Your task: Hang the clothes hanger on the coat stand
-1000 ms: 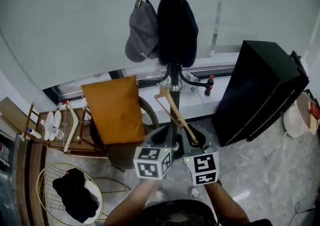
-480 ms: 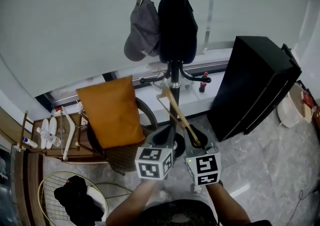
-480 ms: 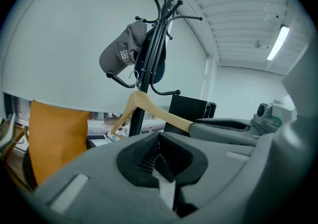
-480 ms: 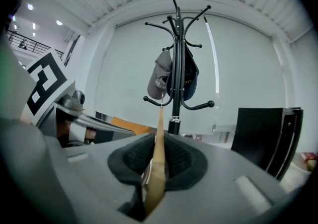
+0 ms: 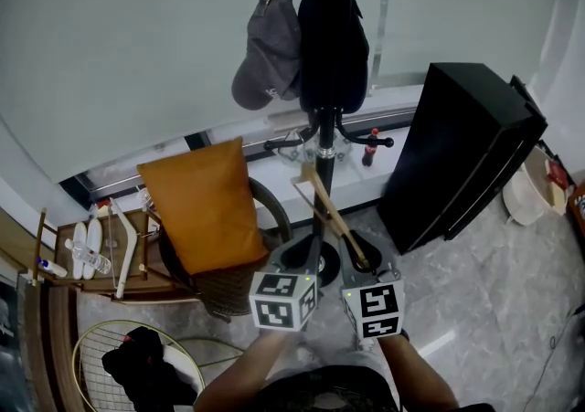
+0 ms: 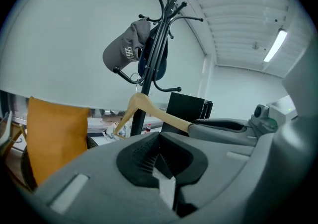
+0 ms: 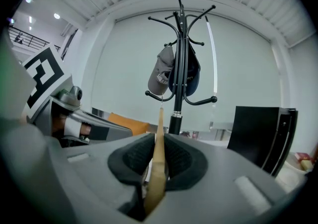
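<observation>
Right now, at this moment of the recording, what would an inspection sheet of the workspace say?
Surface: grey marbled floor; no table.
Job's things: wooden hanger held up towards the coat stand, not yet hung; the stand carries a grey cap and a dark bag.
Clutter: orange cushion on a chair; wire basket holding black cloth.
Grippers: right gripper clamped on the hanger's arm; left gripper jaws together, holding nothing.
Cables: nothing seen.
Surroundings: black cabinet right of the stand; pale blind behind; small bottle on the sill.
</observation>
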`<control>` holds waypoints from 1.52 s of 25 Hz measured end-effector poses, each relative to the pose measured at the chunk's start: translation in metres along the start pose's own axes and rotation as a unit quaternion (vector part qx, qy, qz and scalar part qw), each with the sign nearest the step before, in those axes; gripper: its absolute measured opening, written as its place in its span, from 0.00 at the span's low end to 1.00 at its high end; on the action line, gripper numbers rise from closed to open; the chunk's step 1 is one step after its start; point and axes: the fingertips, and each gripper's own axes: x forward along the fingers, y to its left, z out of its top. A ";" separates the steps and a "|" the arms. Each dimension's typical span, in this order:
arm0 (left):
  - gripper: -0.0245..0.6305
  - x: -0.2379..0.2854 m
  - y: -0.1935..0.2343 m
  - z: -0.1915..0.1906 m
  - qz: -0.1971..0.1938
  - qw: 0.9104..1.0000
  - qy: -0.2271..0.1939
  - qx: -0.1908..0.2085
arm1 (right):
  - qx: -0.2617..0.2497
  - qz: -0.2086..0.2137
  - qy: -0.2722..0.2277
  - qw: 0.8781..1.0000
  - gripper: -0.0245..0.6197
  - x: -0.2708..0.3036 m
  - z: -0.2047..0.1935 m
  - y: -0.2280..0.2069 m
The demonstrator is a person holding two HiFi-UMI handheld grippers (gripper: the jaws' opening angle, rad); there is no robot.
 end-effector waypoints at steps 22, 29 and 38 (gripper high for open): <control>0.05 0.016 0.014 -0.004 -0.016 1.000 0.008 -0.004 | -0.009 -0.019 0.004 1.000 0.13 0.015 -0.017 0.002; 0.04 0.025 0.011 -0.009 -0.011 1.000 0.013 -0.005 | -0.012 -0.015 -0.002 1.000 0.13 0.014 -0.022 -0.001; 0.05 0.021 0.005 -0.008 0.007 1.000 0.014 0.001 | -0.011 0.000 -0.008 1.000 0.15 0.014 -0.022 -0.003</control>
